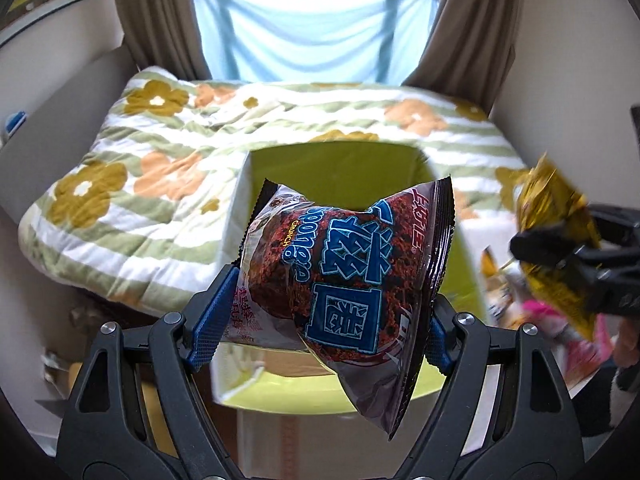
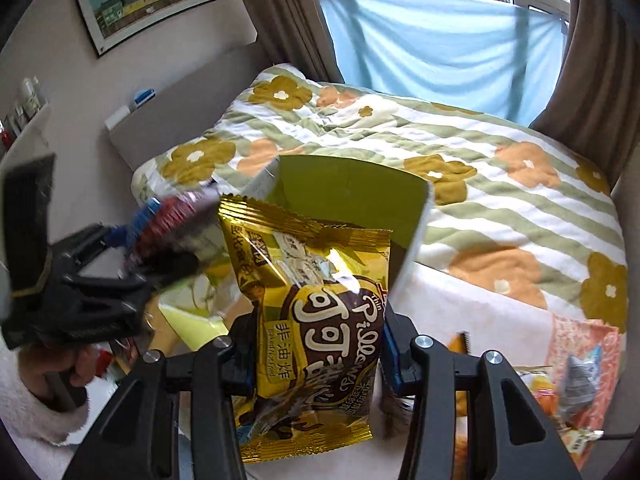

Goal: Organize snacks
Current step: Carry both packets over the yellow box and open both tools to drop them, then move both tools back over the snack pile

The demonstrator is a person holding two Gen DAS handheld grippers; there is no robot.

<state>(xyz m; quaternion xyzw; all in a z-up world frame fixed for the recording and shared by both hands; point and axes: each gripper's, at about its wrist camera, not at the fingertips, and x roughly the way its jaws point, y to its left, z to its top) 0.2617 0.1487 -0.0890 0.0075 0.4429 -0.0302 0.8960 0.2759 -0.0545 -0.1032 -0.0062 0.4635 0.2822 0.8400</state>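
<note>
My left gripper (image 1: pixel 328 308) is shut on a dark red and silver snack bag (image 1: pixel 344 264) with blue lettering, its blue pads (image 1: pixel 212 316) pressing both sides. The bag hangs in front of an open box with a lime-green inside (image 1: pixel 332 164). My right gripper (image 2: pixel 316 356) is shut on a gold snack bag (image 2: pixel 316 312) with a brown label, held before the same green box (image 2: pixel 348 188). In the left wrist view the right gripper (image 1: pixel 560 256) and gold bag (image 1: pixel 548 220) show blurred at the right. In the right wrist view the left gripper (image 2: pixel 152 232) and red bag (image 2: pixel 176 208) show at the left.
A bed with a flowered, green-striped quilt (image 2: pixel 500 152) lies behind the box. More snack packets (image 2: pixel 576 372) lie on a white surface (image 2: pixel 480 312) at the lower right. Brown curtains and a blue cloth (image 1: pixel 312 28) hang at the window. A hand in a white sleeve (image 2: pixel 36 396) holds the left gripper.
</note>
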